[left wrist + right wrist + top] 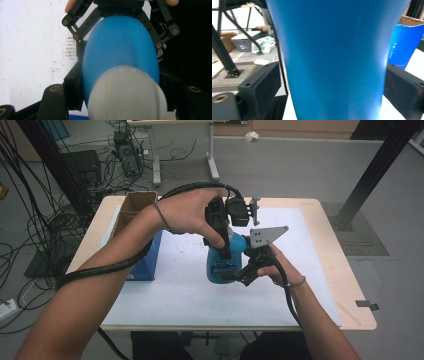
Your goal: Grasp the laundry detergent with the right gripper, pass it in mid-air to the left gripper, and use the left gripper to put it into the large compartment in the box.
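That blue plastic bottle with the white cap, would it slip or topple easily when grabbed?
The blue plastic bottle looks smooth and glossy, so probably slippery. It is tall with a tapering body, so likely tippy if pushed high. The left gripper clamps it near the white cap, which probably steadies it.

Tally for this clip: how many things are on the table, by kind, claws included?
Blue bottle with grey cap: 1
Blue carton with open cardboard top: 1
Hand-held claws: 2, the left claw and the right claw
Total: 4
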Tool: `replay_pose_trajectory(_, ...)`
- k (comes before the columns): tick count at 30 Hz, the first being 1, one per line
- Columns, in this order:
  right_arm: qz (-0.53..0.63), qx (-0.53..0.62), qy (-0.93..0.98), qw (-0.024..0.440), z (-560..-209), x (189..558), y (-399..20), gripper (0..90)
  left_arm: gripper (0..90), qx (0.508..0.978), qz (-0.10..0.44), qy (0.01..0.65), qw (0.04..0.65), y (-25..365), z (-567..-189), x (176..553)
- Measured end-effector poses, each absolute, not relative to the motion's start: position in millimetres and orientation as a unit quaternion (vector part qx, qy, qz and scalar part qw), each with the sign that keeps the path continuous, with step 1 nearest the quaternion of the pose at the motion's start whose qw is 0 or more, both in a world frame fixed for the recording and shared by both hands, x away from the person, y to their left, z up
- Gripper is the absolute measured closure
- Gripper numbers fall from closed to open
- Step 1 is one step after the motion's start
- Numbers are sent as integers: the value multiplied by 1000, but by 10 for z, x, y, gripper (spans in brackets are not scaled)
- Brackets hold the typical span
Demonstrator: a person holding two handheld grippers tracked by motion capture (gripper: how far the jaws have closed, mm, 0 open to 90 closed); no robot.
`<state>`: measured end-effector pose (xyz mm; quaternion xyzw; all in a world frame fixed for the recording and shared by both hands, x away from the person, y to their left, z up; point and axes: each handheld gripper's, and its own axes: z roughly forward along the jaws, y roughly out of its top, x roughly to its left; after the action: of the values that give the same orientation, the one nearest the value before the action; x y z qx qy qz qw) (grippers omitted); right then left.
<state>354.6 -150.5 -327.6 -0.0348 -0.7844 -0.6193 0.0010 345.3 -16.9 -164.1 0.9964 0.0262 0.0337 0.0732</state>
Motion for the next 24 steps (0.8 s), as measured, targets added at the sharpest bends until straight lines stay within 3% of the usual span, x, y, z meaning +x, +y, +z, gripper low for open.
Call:
replay_pose_trajectory(10,-575,-41,-817,4,-3236,3507,-1533,33,379,996,30,35,75,-149,-1651,3476)
replay_pose_trajectory(24,-426,-64,-902,33,-3186,3557,-1701,19,379,996,31,42,74,-124,-1633,3471)
